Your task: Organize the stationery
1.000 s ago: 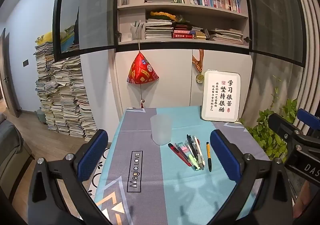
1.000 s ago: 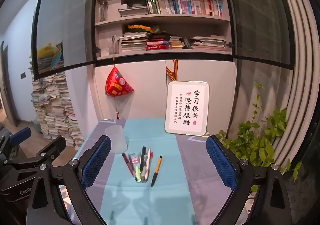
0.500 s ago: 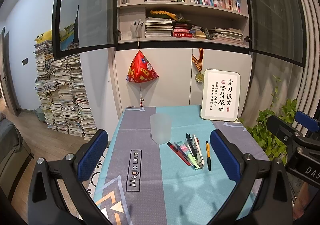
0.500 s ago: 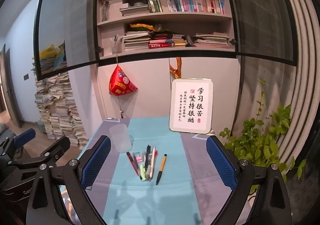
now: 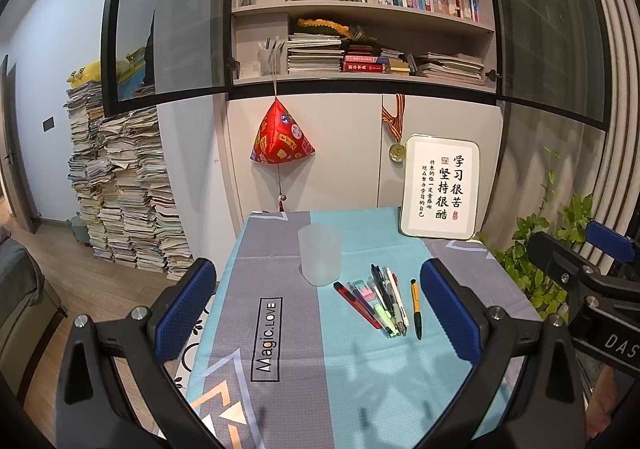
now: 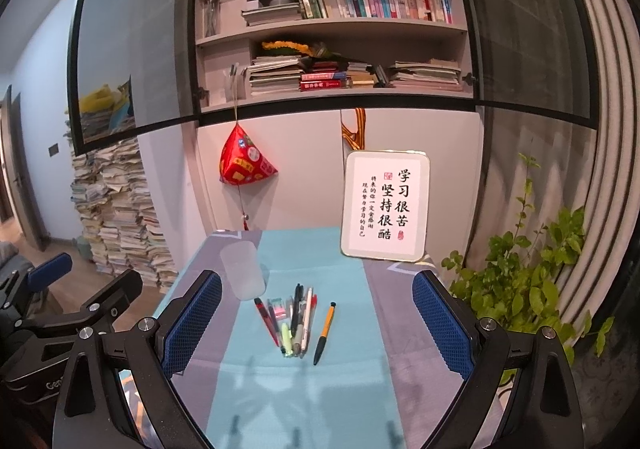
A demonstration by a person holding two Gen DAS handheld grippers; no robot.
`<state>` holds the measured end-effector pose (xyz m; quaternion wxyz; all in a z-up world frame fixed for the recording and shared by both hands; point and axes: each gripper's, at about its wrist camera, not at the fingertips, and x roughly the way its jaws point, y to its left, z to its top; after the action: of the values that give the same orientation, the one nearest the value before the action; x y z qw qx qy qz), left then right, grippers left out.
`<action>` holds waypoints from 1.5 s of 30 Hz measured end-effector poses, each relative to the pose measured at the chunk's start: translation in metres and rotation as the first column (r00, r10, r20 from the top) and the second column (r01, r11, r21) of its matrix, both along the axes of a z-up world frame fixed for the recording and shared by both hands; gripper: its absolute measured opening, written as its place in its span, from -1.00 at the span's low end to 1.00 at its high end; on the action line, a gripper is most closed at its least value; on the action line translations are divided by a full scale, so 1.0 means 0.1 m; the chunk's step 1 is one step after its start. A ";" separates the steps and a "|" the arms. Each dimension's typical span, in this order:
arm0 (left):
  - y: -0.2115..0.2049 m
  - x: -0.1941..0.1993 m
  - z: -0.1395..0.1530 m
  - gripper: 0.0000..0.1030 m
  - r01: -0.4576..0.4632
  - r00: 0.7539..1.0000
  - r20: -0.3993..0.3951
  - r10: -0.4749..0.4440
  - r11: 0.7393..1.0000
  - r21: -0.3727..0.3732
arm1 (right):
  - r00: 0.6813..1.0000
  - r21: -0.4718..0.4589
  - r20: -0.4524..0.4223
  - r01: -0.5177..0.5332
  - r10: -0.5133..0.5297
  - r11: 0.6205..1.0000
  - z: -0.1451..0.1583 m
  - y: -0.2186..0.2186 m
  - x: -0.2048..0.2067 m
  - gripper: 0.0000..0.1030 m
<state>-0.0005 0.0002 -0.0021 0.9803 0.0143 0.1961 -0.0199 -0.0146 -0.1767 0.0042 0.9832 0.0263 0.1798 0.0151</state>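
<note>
Teal and grey cloth covers a small table (image 5: 280, 401), printed with a black-outlined label that reads "Magic.LOVE" (image 5: 267, 333), legible only in the left wrist view. Both grippers hang above the near edge of the table, each with its blue-padded fingers spread wide apart and holding nothing: the left gripper (image 5: 320, 313) frames the cloth, and the right gripper (image 6: 318, 323) frames the stationery. A frosted translucent plastic cup (image 5: 320, 259) stands upright near the middle of the table, on the seam between grey and teal. Just to its right lies a loose bundle of pens (image 5: 376, 303), touching one another, among them a red pen, a pale green marker and a white pen; a small pink eraser sits in the bundle. A yellow-and-black pen (image 5: 416, 307) lies alone just beside the bundle on its right. At the far right of the table a white framed sign (image 6: 386, 207) leans upright, with black Chinese calligraphy reading "学习很苦 坚持很酷" and smaller characters too fine to read. A red pyramid-shaped ornament (image 5: 282, 139) hangs on the cabinet behind. The left view shows a medal (image 5: 397, 151) on a striped ribbon; the right view shows only its ribbon above the sign. Each view shows the other gripper at its edge, with partial lettering "DAS" on the right one.
</note>
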 end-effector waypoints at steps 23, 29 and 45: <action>0.01 0.04 -0.01 0.97 -0.001 1.000 0.015 0.001 1.000 -0.004 | 1.000 0.027 -0.019 -0.022 0.022 0.999 -0.04 -0.02 0.07 0.87; 0.02 0.05 0.01 0.97 -0.002 1.000 0.025 0.002 1.000 -0.006 | 1.000 0.010 -0.008 -0.027 0.027 1.000 0.00 0.02 0.08 0.87; 0.01 0.33 -0.11 0.97 0.000 1.000 -0.016 0.000 1.000 -0.003 | 0.998 0.024 -0.060 0.000 0.001 1.000 -0.11 -0.01 0.35 0.87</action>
<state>0.0325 0.0016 -0.0133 0.9787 0.0129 0.2037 -0.0201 0.0208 -0.1781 -0.0070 0.9770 0.0385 0.2093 0.0165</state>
